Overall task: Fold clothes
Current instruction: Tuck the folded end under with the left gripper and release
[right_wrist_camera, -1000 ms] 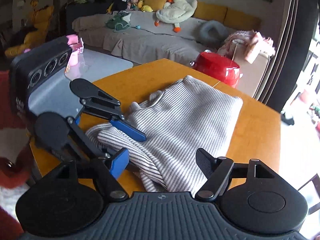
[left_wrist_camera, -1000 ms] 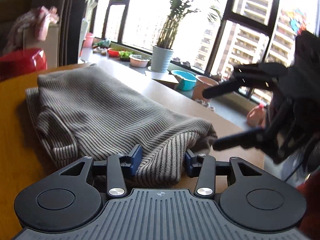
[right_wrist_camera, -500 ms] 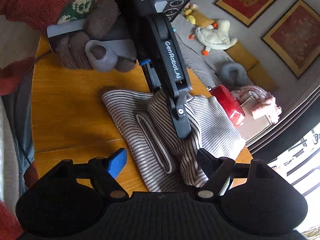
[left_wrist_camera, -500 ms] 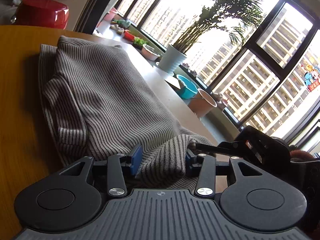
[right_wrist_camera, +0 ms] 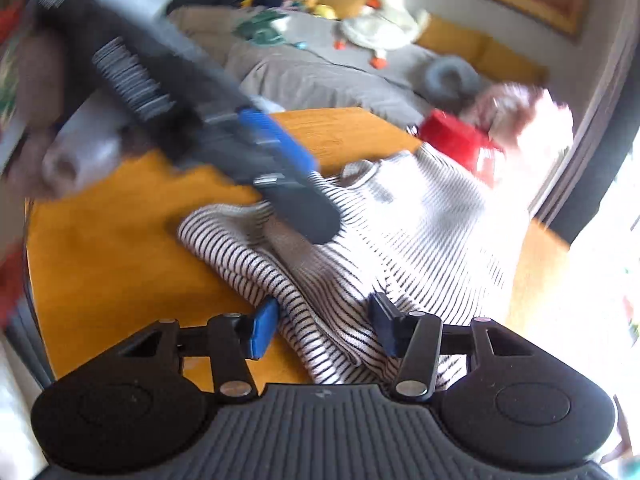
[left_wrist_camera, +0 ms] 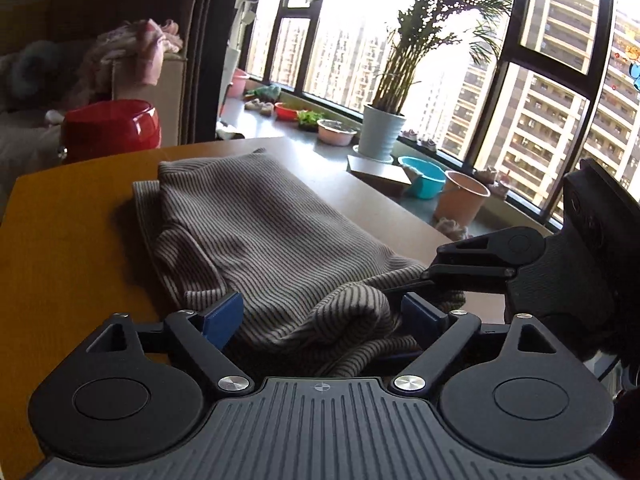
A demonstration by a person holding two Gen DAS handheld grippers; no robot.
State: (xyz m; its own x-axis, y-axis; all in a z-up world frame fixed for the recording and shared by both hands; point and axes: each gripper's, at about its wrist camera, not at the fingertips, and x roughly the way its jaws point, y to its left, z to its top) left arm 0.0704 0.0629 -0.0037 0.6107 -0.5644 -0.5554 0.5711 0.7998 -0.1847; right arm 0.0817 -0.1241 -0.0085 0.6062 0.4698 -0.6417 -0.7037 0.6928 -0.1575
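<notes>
Sweater (left_wrist_camera: 260, 240): striped, half-folded on the wooden table (left_wrist_camera: 60, 240).
Left gripper (left_wrist_camera: 320, 316): jaws opening; I've just let go the fold.
Right gripper (right_wrist_camera: 322, 330): jaws closing around the near hem, not yet pinching.

— How many garments lie on that orange wooden bench (left_wrist_camera: 60, 240)?

— One: a grey-and-white striped knit sweater (left_wrist_camera: 260, 232).

— And claws?

— Two black claws with blue pads, the left claw (left_wrist_camera: 320, 316) and the right claw (right_wrist_camera: 322, 322).

— By the window?

— One tall palm in a white pot (left_wrist_camera: 378, 136), one turquoise plastic basin (left_wrist_camera: 426, 176), one pink bucket (left_wrist_camera: 462, 200), one glossy red pot (left_wrist_camera: 110, 128).
</notes>
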